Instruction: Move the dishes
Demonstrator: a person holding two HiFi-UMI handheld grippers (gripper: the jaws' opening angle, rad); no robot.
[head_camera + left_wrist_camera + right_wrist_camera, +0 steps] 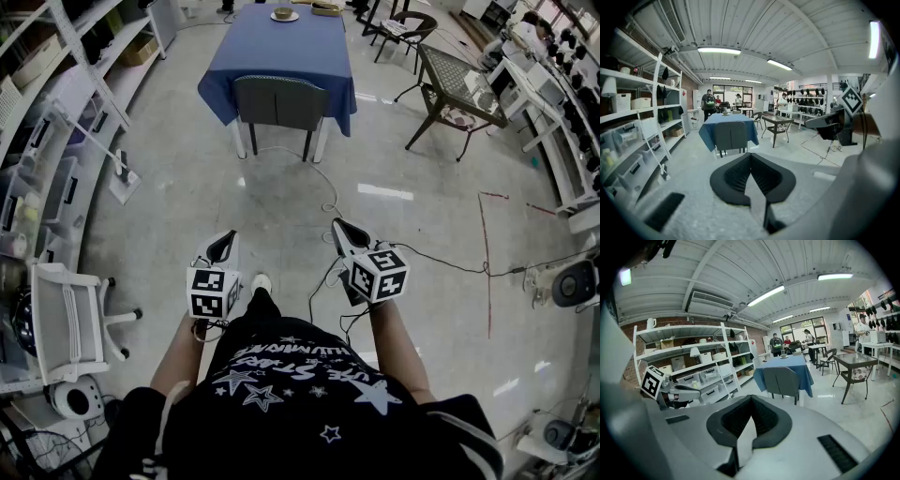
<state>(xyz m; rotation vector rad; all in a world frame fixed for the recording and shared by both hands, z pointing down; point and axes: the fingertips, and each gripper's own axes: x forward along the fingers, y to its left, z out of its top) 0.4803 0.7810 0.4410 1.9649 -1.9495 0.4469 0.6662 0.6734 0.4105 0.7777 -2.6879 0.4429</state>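
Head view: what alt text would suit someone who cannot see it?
A person, seen from above, holds the left gripper and right gripper, both shut and empty, over a pale floor. Ahead, a grey chair faces a blue-clothed table bearing dishes.

Left tool (pixel 224 247): we hold it low in front of our waist, tips pointing forward, jaws pressed together with nothing between them. Left marker cube (pixel 214 292) sits at its rear.
Right tool (pixel 345 231): level with the left and near it, not touching, jaws likewise together and empty. Right marker cube (pixel 382 274) is tilted.
Left forearm (pixel 178 361), right forearm (pixel 398 342): bare, reaching forward.
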